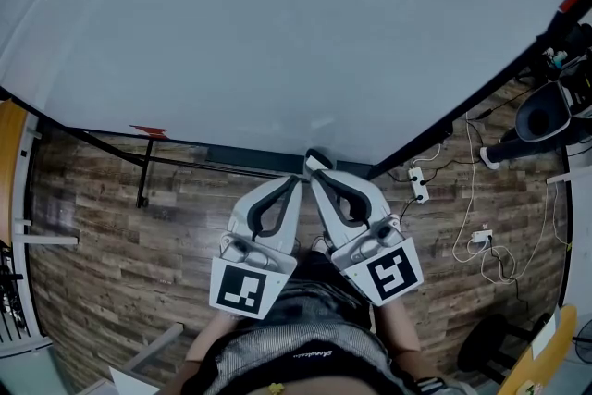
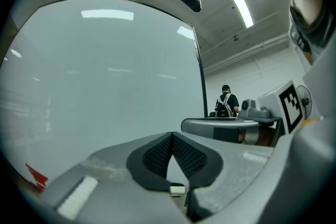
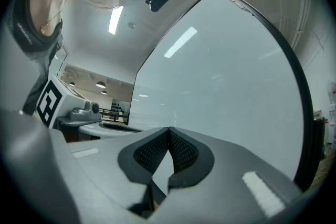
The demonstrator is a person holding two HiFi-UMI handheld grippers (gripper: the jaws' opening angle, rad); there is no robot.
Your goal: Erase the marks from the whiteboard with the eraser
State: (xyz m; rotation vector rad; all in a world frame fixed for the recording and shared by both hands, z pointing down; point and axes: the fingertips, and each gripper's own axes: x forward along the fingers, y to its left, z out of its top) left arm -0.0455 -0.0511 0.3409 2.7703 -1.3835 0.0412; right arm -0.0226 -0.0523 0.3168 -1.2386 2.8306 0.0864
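Note:
The whiteboard [image 1: 277, 32] fills the upper head view, and I see no marks on its pale surface. A small red thing [image 1: 148, 131] sits at its lower edge on the left, also low left in the left gripper view [image 2: 35, 176]; I cannot tell what it is. No eraser shows. My left gripper [image 1: 297, 180] and right gripper [image 1: 313, 166] are held side by side close to the body, tips near the board's bottom edge. Both are shut with nothing between the pads. The board [image 2: 105, 86] faces the left gripper [image 2: 171, 134]. The right gripper [image 3: 168, 128] sees the board [image 3: 226, 76] too.
A black stand frame [image 1: 141, 180] runs under the board over a wooden floor. A power strip [image 1: 418, 185] and white cables [image 1: 481, 240] lie on the floor at the right, near a black fan [image 1: 541, 120]. A person with a backpack [image 2: 227, 103] stands far off.

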